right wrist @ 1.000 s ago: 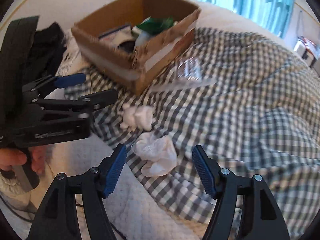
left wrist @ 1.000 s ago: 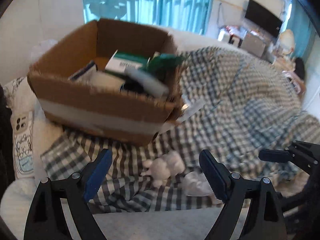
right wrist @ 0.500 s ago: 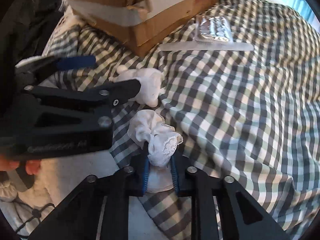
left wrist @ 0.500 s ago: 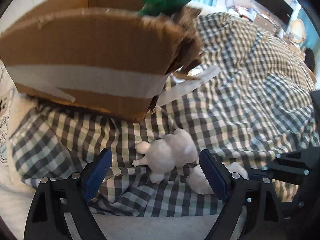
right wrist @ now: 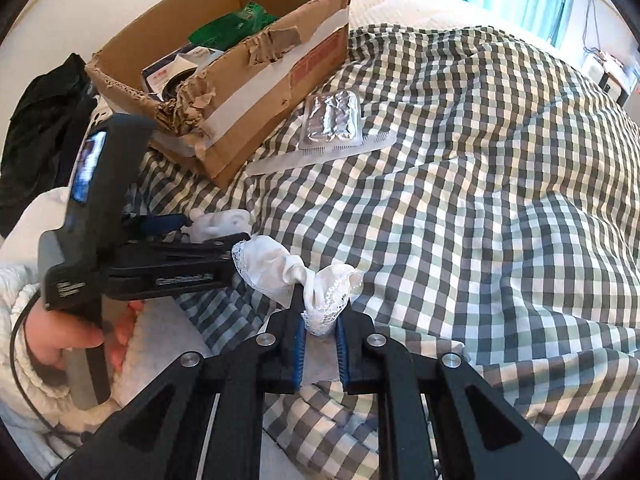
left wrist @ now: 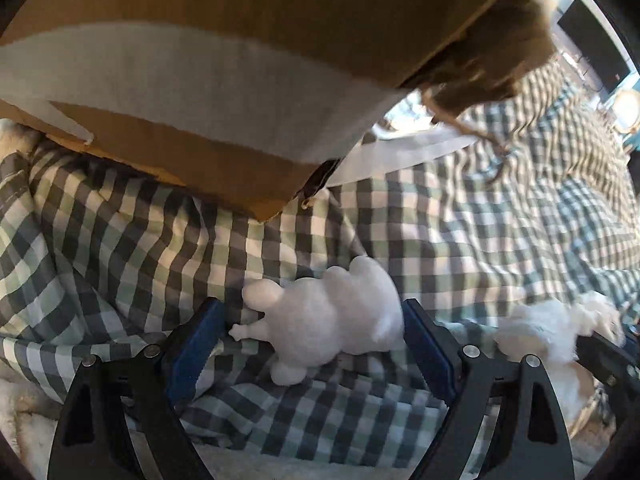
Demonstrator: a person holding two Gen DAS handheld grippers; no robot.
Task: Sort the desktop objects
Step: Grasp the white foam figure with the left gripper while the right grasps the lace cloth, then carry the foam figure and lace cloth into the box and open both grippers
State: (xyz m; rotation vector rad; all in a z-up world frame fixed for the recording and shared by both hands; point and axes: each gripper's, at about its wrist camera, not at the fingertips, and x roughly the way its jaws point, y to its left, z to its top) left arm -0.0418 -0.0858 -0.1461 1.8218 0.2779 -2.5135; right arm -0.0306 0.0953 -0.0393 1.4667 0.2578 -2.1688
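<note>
Cardboard box (right wrist: 224, 64), torn, part-filled, stands at left on the gingham bedspread (right wrist: 480, 200) as the sorting bin. Left gripper (left wrist: 312, 344): spread wide, straddling a white plush toy (left wrist: 332, 320) lying just before the box, placed for a pinch. Right gripper (right wrist: 320, 340): clenched on a white lace cloth (right wrist: 304, 276), raised clear, apparently for boxing. Foil blister pack (right wrist: 332, 120) and clear comb (right wrist: 320, 156) lie beside the box, unsorted.

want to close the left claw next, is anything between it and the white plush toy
Nothing visible is. The white plush toy already lies between the open left claw fingers on the checked blanket, with only bare fabric around it. The cardboard box sits beyond it.
</note>
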